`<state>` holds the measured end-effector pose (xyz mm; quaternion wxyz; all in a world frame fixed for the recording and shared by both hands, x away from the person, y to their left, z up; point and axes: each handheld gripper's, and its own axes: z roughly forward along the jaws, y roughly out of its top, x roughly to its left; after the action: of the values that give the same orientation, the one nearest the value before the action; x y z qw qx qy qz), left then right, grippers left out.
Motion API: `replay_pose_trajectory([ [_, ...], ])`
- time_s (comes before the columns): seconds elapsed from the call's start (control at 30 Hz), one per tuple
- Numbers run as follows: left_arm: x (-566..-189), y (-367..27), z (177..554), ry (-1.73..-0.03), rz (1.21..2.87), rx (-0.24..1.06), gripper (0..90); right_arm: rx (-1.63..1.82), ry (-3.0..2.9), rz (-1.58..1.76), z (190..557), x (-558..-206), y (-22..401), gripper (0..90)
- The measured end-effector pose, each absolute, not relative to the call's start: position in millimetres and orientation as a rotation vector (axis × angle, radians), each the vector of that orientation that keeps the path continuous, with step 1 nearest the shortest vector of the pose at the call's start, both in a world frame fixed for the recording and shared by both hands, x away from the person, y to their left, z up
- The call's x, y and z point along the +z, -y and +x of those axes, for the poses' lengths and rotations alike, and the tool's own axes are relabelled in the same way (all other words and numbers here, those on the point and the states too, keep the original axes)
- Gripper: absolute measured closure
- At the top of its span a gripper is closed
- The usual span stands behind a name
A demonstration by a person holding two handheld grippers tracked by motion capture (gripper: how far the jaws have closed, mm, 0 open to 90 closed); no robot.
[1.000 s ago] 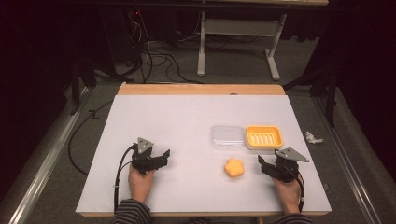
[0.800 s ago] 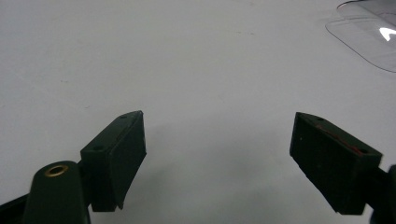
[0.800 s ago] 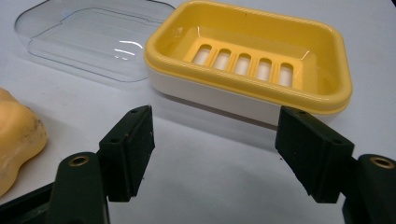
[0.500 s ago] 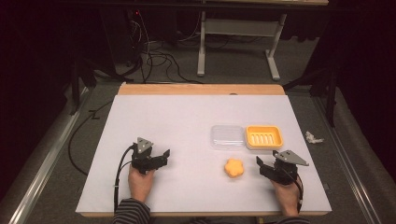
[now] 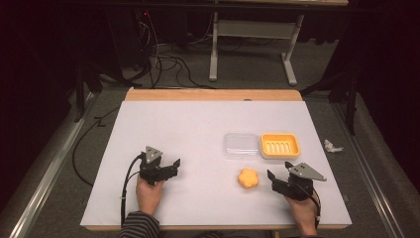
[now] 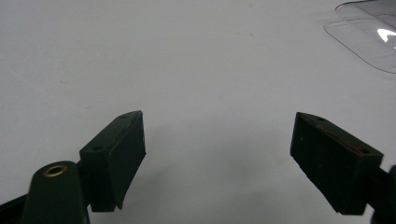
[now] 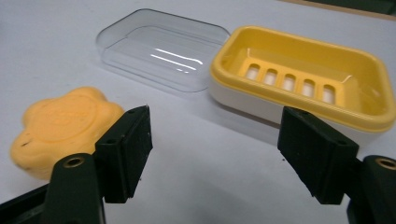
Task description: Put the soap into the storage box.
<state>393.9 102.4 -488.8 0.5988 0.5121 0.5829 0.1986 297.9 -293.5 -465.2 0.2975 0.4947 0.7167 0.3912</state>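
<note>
On the white counter (image 5: 198, 129) the yellow soap dish (image 5: 280, 145) serves as the landmark. It lies toward the right side, its slotted tray facing up. A clear lid (image 5: 241, 145) lies flat just beside the dish on its left; whether the two touch cannot be told. A flower-shaped orange soap (image 5: 248, 178) sits nearer the person than the dish, below the lid's right end and apart from both.

The right tongs (image 5: 273, 177) rest low on the counter, nearer the person than the dish and just to the right of the soap, pointing left toward it. In the right gripper view the jaws stand wide apart with nothing between them but bare counter; the soap (image 7: 63, 128) lies just outside the left jaw, and the dish (image 7: 299, 77) and lid (image 7: 161, 46) lie beyond. The right hand (image 5: 302, 213) grips the tool from behind.

The left tongs (image 5: 173, 163) are well to the left of the dish, on the far side of the lid from it, and nearer the person. Their jaws are also spread wide and hold nothing; in the left gripper view only counter lies between them, with a corner of the lid (image 6: 369, 35) at the upper right. The left hand (image 5: 148, 193), in a striped sleeve (image 5: 141, 228), holds the tool. A small crumpled white scrap (image 5: 332, 146) lies on the floor to the right of the dish, off the counter.
</note>
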Motion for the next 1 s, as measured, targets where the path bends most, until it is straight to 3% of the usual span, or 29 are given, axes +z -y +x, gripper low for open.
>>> replay_pose_trajectory([
  [0.43,-489,-102,394,-1.352,1.188,0.461,18.7,1.132,-1.922,1.321,286,-461,286,16.2],
  [1.0,-489,-103,395,-1.359,1.192,0.453,19.0,1.091,-1.993,1.269,272,-456,270,17.8],
])
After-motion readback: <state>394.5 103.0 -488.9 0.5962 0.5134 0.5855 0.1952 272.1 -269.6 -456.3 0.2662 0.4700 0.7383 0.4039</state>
